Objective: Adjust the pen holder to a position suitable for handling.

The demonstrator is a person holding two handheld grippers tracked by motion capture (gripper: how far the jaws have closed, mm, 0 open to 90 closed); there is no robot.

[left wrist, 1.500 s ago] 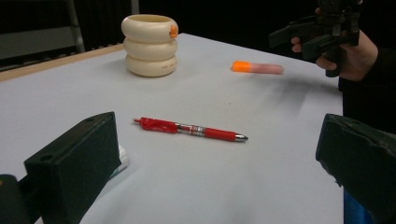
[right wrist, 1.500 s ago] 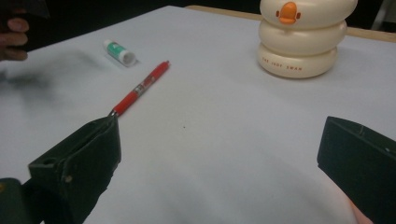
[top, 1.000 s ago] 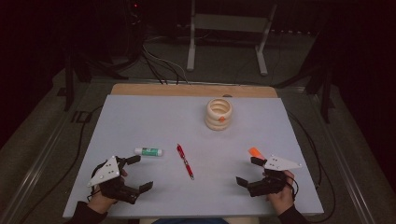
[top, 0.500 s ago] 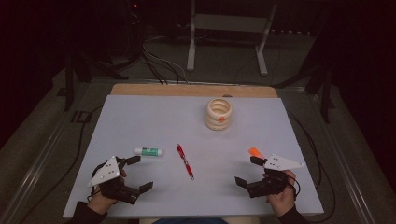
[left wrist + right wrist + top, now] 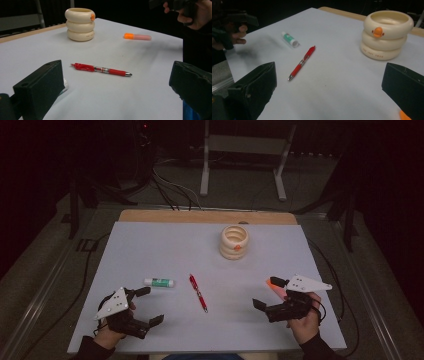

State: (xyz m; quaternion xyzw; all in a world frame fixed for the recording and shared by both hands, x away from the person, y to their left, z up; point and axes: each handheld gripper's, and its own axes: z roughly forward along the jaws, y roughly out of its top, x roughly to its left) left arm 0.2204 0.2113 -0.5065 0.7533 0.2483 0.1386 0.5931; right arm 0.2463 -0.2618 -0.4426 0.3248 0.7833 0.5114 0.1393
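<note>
A red pen (image 5: 198, 292) lies flat near the middle of the pale counter (image 5: 150, 245), and everything else is placed here relative to it. Its clip end points toward the far edge of the counter and its metal tip toward the person. Just to the pen's left in the high view lies a small white tube with a green label (image 5: 159, 282), on its side and apart from the pen. Well beyond the pen, toward the counter's far right, stands a cream holder of three stacked rings with an orange duck bill (image 5: 234, 241), upright. To the pen's right, near the right hand, lies an orange and pink marker (image 5: 276, 288), flat on the counter, partly behind the right gripper. The left gripper (image 5: 148, 306) sits to the pen's near left, held in the person's hand with its jaws spread wide and nothing between them. The right gripper (image 5: 267, 296) sits to the pen's near right, its jaws likewise wide apart and empty. Both grippers are low over the counter; whether they touch it cannot be told.
</note>
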